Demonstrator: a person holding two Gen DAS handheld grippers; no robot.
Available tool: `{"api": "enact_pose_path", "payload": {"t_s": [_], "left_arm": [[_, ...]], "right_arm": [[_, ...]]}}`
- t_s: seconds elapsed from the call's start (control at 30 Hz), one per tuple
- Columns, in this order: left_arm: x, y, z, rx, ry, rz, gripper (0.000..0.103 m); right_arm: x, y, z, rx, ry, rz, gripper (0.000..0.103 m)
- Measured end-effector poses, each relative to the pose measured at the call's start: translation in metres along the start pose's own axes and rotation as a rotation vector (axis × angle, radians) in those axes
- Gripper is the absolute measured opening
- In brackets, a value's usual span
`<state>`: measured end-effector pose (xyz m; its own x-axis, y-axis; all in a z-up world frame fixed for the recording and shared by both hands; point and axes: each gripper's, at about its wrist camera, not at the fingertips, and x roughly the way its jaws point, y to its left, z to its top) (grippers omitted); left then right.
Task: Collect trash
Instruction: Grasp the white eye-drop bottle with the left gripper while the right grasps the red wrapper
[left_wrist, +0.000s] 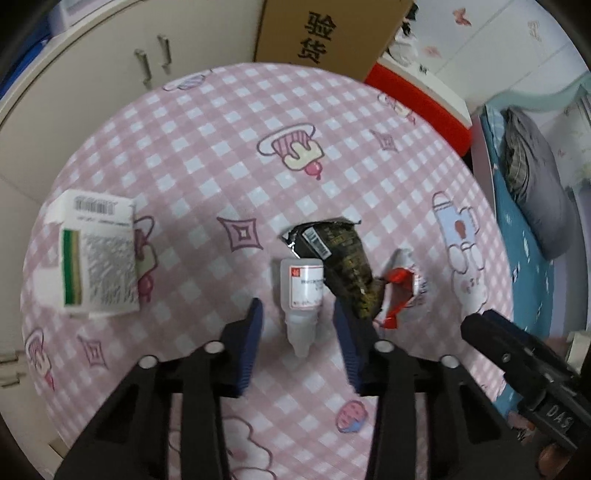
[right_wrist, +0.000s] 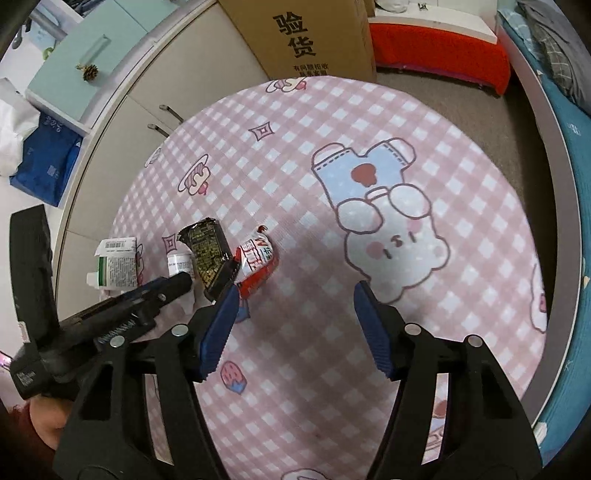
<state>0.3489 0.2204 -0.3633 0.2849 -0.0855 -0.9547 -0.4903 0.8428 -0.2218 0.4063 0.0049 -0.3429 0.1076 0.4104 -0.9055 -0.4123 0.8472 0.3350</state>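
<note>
Left gripper (left_wrist: 297, 323) straddling a small bottle (left_wrist: 302, 291)

Its jaws are standing wide, the bottle lying untouched between them at frame centre; the right gripper (right_wrist: 293, 314) is hovering agape, a red wrapper (right_wrist: 256, 264) lying just upper left of it.

Four pieces of trash are being shown on the table (left_wrist: 221, 147): one white bottle (left_wrist: 301, 291), one dark wrapper (left_wrist: 343, 266), one red wrapper (left_wrist: 400, 288) and one white box (left_wrist: 98, 254). Two grippers are being seen, left (left_wrist: 297, 325) and right (right_wrist: 291, 306). One carton (right_wrist: 314, 37) is being shown behind.
</note>
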Motion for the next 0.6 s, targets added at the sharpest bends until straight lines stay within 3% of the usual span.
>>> {"api": "enact_pose_path", "payload": {"t_s": [0.03,0.13,0.37,0.53,0.57,0.6], "left_arm": [[0.003,0.000,0.001,0.010,0.006,-0.005,0.023],[-0.002,0.000,0.001,0.058,-0.022,-0.023,0.023],[-0.020,0.018,-0.001,0.044,-0.041,-0.024,0.023],[-0.036,0.026,-0.005,0.052,-0.069,-0.018,0.023],[-0.039,0.026,-0.005,0.049,-0.074,-0.016,0.023],[-0.042,0.027,-0.006,0.047,-0.078,-0.016,0.023]], "right_arm": [[0.002,0.003,0.001,0.000,0.000,-0.004,0.064],[0.013,0.011,0.005,-0.002,0.015,-0.006,0.064],[0.036,0.028,0.011,-0.045,0.035,-0.037,0.063],[0.050,0.042,0.019,-0.144,0.043,-0.123,0.047],[0.051,0.045,0.020,-0.172,0.052,-0.109,0.030],[0.052,0.047,0.020,-0.185,0.061,-0.107,0.026]]}}
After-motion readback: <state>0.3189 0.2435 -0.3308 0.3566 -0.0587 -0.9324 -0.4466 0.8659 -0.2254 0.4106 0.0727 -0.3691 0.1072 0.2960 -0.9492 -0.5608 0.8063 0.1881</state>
